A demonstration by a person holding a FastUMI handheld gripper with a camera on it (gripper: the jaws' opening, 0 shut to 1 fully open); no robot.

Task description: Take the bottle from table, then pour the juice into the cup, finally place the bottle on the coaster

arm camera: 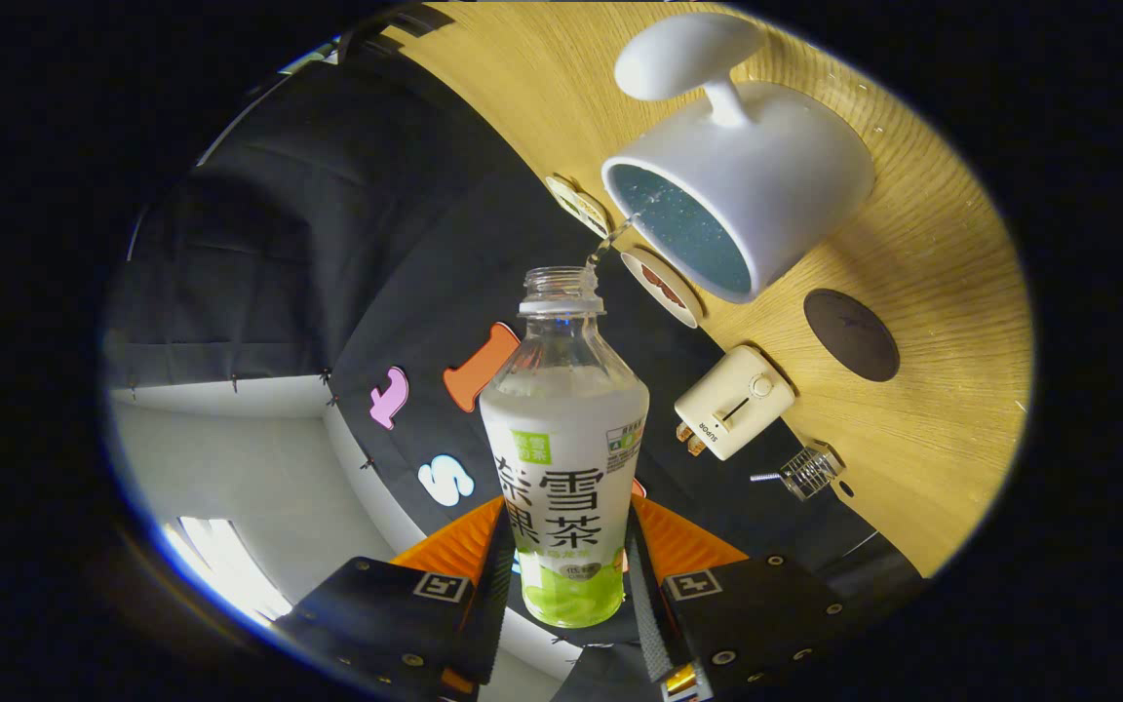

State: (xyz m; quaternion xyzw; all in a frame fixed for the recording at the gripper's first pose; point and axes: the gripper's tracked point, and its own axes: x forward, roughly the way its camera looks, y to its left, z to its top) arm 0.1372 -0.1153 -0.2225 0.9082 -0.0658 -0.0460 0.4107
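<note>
Tongs (569, 575) grip our uncapped bottle (566, 458) between both fingers, its mouth tipped beyond them, juice (612, 239) streaming into the white cup (747, 185) on the counter (932, 292); the dark coaster (851, 334) lies just beside the cup, rightward.

Light wood-grain counter (932, 292), with a few bits sitting on it. White cup (747, 180) with a speckled blue inside, and a dark round coaster (851, 334) just beside it. Near the counter's edge there's a cream toaster (735, 402), a small wire basket (808, 471) and two little round plates (661, 286).
</note>
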